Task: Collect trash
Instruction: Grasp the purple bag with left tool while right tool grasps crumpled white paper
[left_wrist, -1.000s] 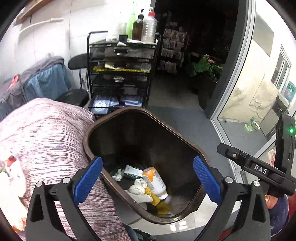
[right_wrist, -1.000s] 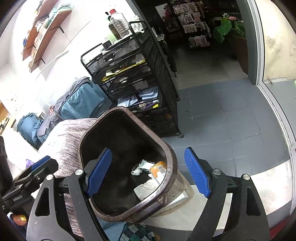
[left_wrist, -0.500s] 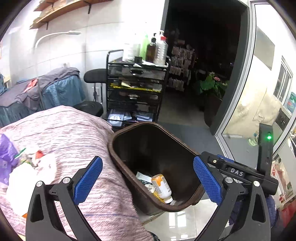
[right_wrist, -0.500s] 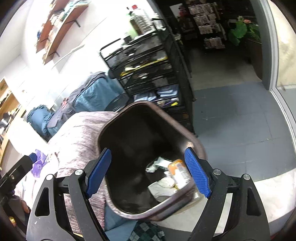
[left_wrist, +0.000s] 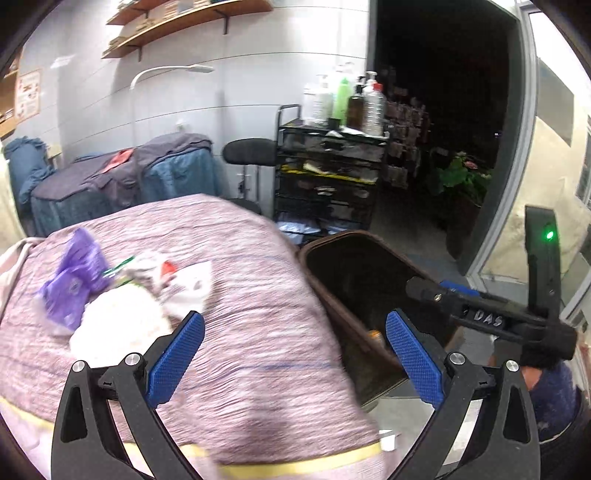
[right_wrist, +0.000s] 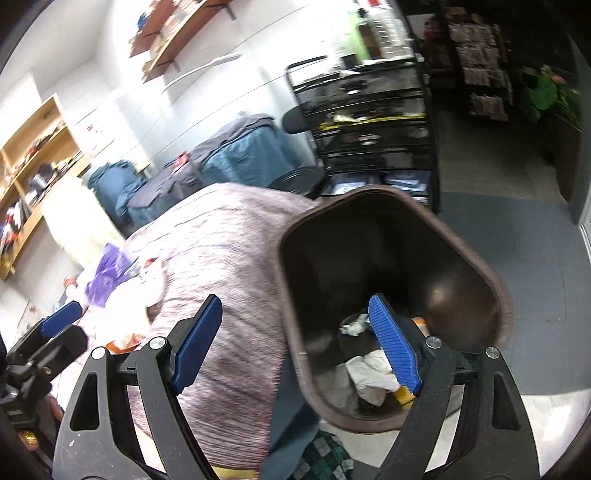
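A dark brown trash bin (left_wrist: 332, 258) stands beside a bed with a pink-striped cover (left_wrist: 251, 295). The bin (right_wrist: 480, 280) holds crumpled white paper (right_wrist: 369, 373) and an orange bottle (right_wrist: 421, 323). On the bed lie a purple wrapper (left_wrist: 70, 284) and white crumpled trash (left_wrist: 122, 321); the purple wrapper also shows in the right wrist view (right_wrist: 107, 273). My left gripper (left_wrist: 293, 360) is open and empty above the bed edge. My right gripper (right_wrist: 295, 347) is open and empty over the bin's left rim. The other gripper's body (left_wrist: 491, 317) shows at right.
A black wire shelf cart (left_wrist: 328, 177) with bottles on top stands behind the bin. A black stool (left_wrist: 251, 151), blue-covered furniture (left_wrist: 122, 181) and a potted plant (left_wrist: 461, 177) are behind. Grey floor (right_wrist: 517, 236) lies right of the bin.
Both grippers have swung left, away from the bin toward the bed. The trash pile on the bed has come further into view. Both stay open and empty.
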